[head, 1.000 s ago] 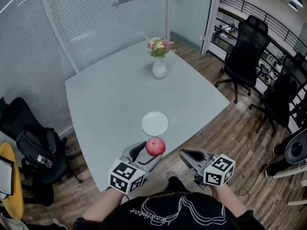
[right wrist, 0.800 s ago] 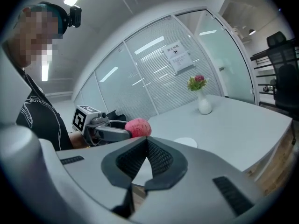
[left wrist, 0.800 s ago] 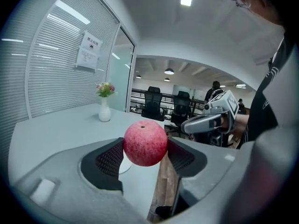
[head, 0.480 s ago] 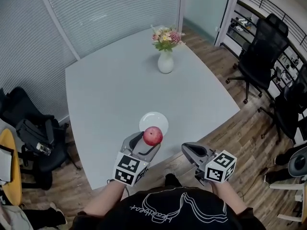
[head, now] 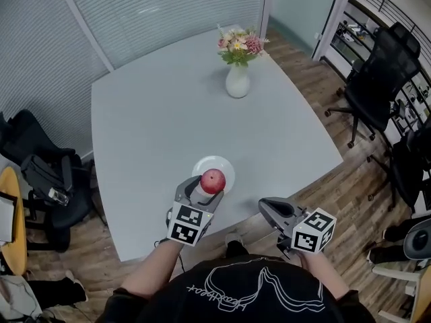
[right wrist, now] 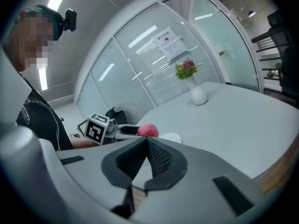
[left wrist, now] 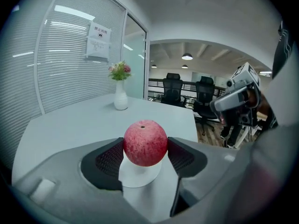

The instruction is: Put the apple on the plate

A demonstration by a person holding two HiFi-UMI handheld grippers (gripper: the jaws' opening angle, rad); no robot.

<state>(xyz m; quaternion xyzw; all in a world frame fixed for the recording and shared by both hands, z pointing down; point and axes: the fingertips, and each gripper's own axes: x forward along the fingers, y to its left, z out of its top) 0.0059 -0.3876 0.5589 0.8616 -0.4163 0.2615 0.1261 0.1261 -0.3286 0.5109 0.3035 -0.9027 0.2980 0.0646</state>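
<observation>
A red apple [head: 213,180] is held between the jaws of my left gripper [head: 205,188], which is shut on it. In the left gripper view the apple [left wrist: 145,143] hangs just above a small white plate [left wrist: 140,171] on the grey table. From the head camera the plate [head: 224,165] lies near the table's front edge, partly under the apple. My right gripper [head: 273,210] is off the table's front edge to the right, its jaws closed together with nothing in them. The right gripper view shows the apple [right wrist: 147,130] and the plate [right wrist: 173,137] to its left.
A white vase of flowers [head: 238,81] stands at the far side of the grey table [head: 155,120]. Black office chairs [head: 374,79] stand on the wooden floor to the right. A bag and a dark chair [head: 40,180] sit at the left. Glass walls with blinds lie behind.
My left gripper has carried the apple forward from the table's front edge to above the plate. The right gripper has stayed about where it was.
</observation>
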